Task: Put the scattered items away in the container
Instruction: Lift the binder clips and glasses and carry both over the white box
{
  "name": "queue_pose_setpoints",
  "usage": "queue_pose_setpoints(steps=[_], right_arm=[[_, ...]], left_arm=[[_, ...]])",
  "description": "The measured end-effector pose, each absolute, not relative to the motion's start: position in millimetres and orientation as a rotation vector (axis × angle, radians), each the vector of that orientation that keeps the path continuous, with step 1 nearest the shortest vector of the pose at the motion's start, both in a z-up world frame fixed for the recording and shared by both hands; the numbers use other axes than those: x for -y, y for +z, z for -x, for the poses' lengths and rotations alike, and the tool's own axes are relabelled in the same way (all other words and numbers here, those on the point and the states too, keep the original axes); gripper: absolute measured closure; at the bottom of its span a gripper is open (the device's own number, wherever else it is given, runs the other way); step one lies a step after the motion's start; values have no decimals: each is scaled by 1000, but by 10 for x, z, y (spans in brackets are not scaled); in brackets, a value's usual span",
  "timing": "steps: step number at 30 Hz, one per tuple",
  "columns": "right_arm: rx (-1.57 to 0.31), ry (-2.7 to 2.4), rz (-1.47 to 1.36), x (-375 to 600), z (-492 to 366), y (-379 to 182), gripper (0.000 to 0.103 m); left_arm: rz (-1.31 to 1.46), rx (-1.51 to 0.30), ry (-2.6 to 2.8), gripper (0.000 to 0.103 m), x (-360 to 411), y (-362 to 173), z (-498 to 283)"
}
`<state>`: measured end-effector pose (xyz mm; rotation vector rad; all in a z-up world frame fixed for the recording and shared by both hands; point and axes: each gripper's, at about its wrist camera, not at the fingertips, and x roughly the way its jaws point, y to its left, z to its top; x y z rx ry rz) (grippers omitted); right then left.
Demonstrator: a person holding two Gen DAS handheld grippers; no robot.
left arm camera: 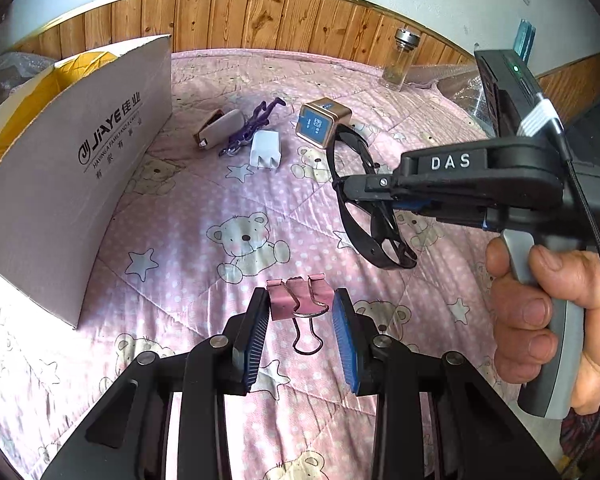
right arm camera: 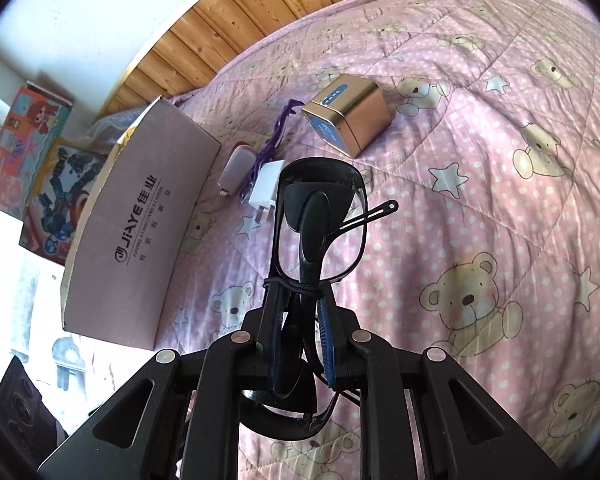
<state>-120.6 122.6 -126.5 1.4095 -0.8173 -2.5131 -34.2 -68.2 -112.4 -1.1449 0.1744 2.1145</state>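
Note:
A pink binder clip lies on the pink bear-print quilt, between the tips of my left gripper. That gripper is open, its fingers close on either side of the clip. My right gripper is shut on folded black glasses and holds them above the quilt. In the left wrist view the glasses hang from the right gripper, which a hand holds. The open cardboard box stands at the left, also in the right wrist view.
A beige case, a purple cord, a white charger plug and a gold-and-blue tin lie beyond on the quilt. A glass jar stands by the wooden wall panel. Toy boxes stand behind the cardboard box.

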Motion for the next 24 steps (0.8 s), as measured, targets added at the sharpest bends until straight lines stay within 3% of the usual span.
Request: queue_pose_setpoints(steps=[24], right_arm=[[785, -2554, -1308, -1076, 604, -943, 85]], left_arm=[[1040, -101, 2167, 69, 880, -648, 65]])
